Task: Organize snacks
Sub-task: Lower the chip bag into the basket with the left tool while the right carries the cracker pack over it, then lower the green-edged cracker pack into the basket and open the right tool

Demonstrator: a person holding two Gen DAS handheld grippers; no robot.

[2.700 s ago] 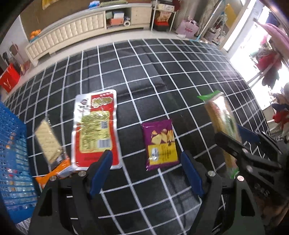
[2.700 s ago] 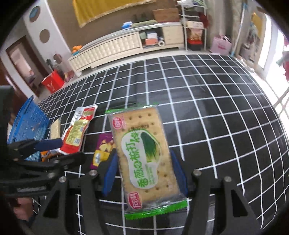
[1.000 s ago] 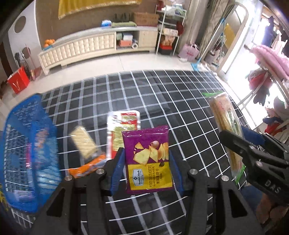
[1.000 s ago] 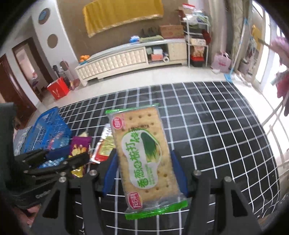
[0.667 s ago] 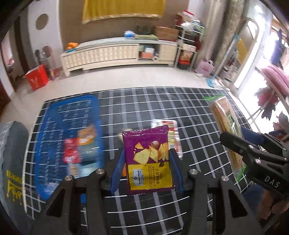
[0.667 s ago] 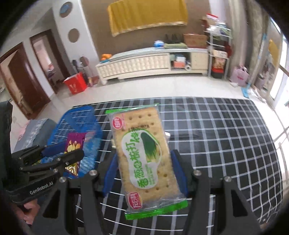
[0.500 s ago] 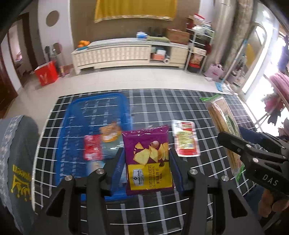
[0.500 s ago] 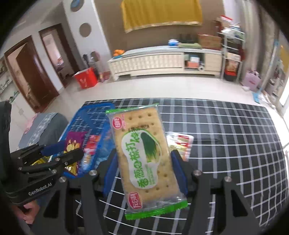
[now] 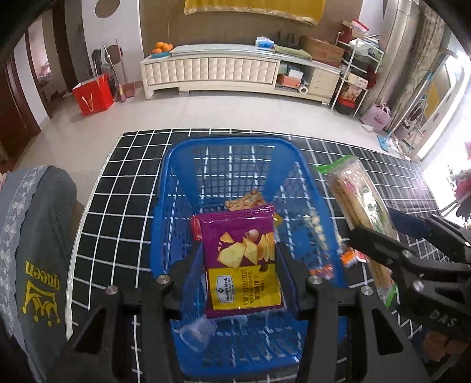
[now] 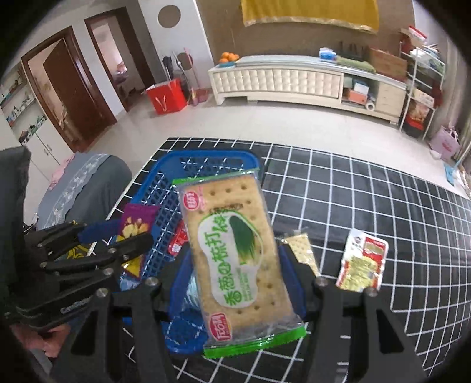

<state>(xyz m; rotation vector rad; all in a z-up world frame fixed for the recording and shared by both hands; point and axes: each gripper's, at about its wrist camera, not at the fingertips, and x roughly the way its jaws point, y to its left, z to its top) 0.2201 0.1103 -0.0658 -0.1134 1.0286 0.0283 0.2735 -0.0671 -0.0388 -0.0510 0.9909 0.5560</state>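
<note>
Left wrist: my left gripper (image 9: 240, 265) clamps the purple potato-cracker bag (image 9: 242, 259) right above the blue basket (image 9: 164, 206); I judge release comes next

Right wrist: right gripper (image 10: 235, 277) pinches the scallion soda-cracker pack (image 10: 235, 259) over the basket's right rim, drop follows

Home living room. Ahead of the claws: long cream TV cabinet (image 9: 235, 69) against the wall, oranges (image 9: 162, 47) on it, yellow cloth (image 10: 309, 13) above. Wooden doors (image 10: 69, 85) left; cluttered shelf rack (image 9: 357, 73) right; tiled floor (image 9: 206, 113).
</note>
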